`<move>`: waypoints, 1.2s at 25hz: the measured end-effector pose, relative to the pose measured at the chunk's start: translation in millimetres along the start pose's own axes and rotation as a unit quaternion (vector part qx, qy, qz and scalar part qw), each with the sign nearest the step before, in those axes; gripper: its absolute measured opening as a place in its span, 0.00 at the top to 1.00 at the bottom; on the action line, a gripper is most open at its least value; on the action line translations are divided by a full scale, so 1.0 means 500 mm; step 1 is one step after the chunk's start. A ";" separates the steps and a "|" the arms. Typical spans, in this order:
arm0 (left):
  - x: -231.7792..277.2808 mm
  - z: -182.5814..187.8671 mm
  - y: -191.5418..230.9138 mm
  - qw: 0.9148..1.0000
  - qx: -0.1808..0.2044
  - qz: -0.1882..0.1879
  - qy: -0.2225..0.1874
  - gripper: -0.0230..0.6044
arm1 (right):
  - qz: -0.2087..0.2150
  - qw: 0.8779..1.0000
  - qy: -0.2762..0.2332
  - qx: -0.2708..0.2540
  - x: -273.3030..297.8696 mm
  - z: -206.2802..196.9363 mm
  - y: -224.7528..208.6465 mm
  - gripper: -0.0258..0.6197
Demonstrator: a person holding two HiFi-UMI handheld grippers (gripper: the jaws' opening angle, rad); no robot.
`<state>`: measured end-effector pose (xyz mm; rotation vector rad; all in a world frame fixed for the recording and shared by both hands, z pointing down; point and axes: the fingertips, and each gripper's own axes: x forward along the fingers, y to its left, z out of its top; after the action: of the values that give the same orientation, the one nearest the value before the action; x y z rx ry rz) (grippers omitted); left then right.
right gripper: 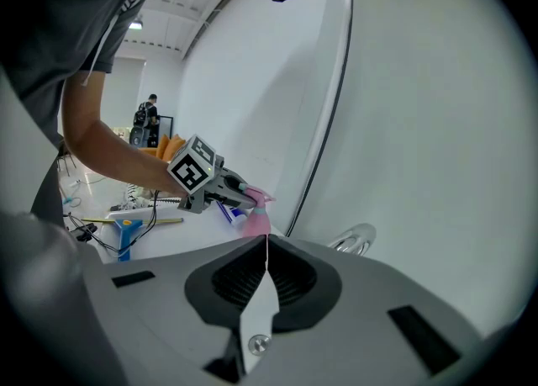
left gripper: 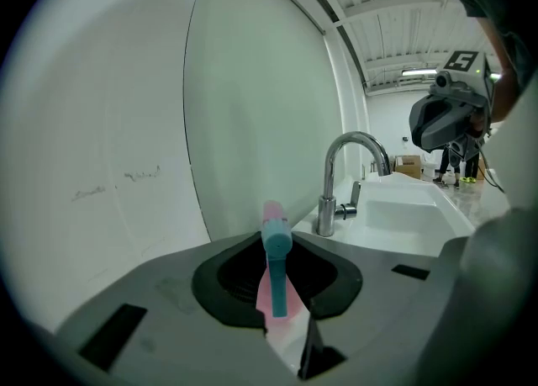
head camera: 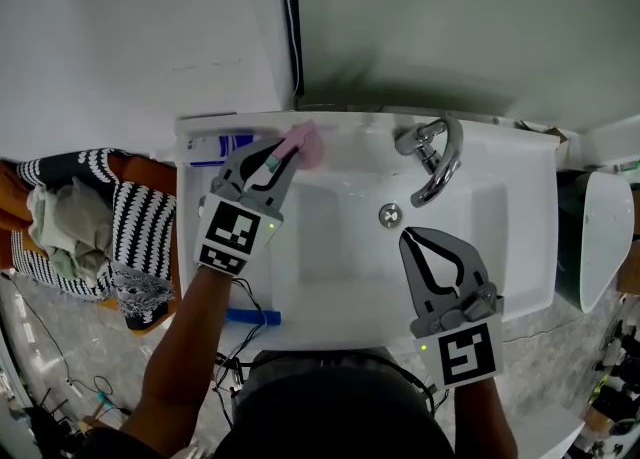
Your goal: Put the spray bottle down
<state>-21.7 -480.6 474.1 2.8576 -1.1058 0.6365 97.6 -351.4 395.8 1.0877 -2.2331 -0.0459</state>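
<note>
The spray bottle [head camera: 306, 146] is pink with a blue-green trigger head, and it is over the back left ledge of the white sink [head camera: 520, 247]. My left gripper [head camera: 279, 156] is shut on its neck. In the left gripper view the spray bottle [left gripper: 275, 285] hangs between the jaws, head uppermost. Whether its base rests on the ledge is hidden. The right gripper view shows the spray bottle [right gripper: 255, 218] and the left gripper [right gripper: 241, 199] from the side. My right gripper [head camera: 407, 236] is over the basin's front right, shut and holding nothing.
A chrome faucet [head camera: 437, 158] stands at the back middle above the drain [head camera: 390, 214]. A blue-and-white tube [head camera: 217, 146] lies on the ledge left of the bottle. Striped clothes [head camera: 95, 227] are piled on the left. A white fixture [head camera: 604, 237] is on the right.
</note>
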 end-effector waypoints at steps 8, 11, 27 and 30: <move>-0.015 -0.012 -0.002 1.000 0.005 0.004 0.001 0.87 | 0.009 1.000 -0.006 -0.001 0.003 0.005 0.015 0.95; -0.016 -0.012 -0.002 1.000 0.005 0.004 -0.001 0.87 | 0.011 1.000 -0.006 -0.003 0.002 0.004 0.015 0.95; 0.026 0.009 -0.020 0.997 -0.048 0.011 -0.055 0.88 | 0.008 1.000 0.009 0.003 -0.005 -0.025 -0.006 0.95; 0.036 0.016 -0.023 0.996 -0.054 0.009 -0.064 0.88 | 0.008 1.000 0.013 0.005 -0.005 -0.031 -0.007 0.95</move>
<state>0.8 -484.7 475.3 2.8329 -1.1437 0.3865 109.8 -348.1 406.0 1.0690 -2.2206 -0.0130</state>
